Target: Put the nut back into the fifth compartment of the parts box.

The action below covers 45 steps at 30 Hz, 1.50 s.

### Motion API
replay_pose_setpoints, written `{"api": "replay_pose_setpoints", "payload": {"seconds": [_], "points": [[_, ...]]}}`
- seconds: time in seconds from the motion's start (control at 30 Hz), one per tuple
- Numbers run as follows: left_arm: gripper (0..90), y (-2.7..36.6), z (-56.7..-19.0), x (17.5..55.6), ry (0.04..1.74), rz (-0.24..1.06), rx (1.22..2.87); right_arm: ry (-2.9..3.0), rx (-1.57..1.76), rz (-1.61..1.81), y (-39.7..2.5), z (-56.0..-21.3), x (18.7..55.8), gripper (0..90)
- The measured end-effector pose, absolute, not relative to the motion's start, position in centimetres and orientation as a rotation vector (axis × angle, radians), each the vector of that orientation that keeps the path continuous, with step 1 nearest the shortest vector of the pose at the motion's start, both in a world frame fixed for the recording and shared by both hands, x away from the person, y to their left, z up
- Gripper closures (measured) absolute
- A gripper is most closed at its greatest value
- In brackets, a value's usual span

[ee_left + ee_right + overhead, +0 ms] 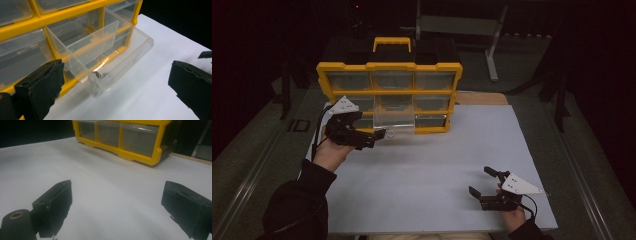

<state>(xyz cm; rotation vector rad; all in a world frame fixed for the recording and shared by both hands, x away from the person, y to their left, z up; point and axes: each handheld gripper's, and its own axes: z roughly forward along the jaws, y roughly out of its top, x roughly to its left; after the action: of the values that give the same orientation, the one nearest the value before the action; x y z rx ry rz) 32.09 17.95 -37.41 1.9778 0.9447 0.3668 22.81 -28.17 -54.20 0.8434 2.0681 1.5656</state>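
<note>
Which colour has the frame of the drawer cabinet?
Yellow. The frame shows best in the high view; its drawers are clear plastic.

My left gripper point(379, 135): black body, grey three-cornered plate on top, black cable trailing back, dark sleeve point(294, 205) behind. My right gripper point(479, 182): same black build, grey plate with small dark dots, looping cable. Jaw pads are matte black with ragged edges.
</note>
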Motion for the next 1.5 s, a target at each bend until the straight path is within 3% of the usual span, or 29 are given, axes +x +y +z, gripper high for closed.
{"api": "replay_pose_setpoints", "payload": {"seconds": [0.5,1.5], "points": [[0.0,19.9,-40.4,28.6,0.842,0.347,1.902,2.067,0.837,1.563,-28.2,-54.1,22.8,9.9],[0.0,21.2,-46.9,24.4,0.723,0.324,1.922,2.065,0.838,1.564,-28.1,-54.1,22.7,9.9]]}}
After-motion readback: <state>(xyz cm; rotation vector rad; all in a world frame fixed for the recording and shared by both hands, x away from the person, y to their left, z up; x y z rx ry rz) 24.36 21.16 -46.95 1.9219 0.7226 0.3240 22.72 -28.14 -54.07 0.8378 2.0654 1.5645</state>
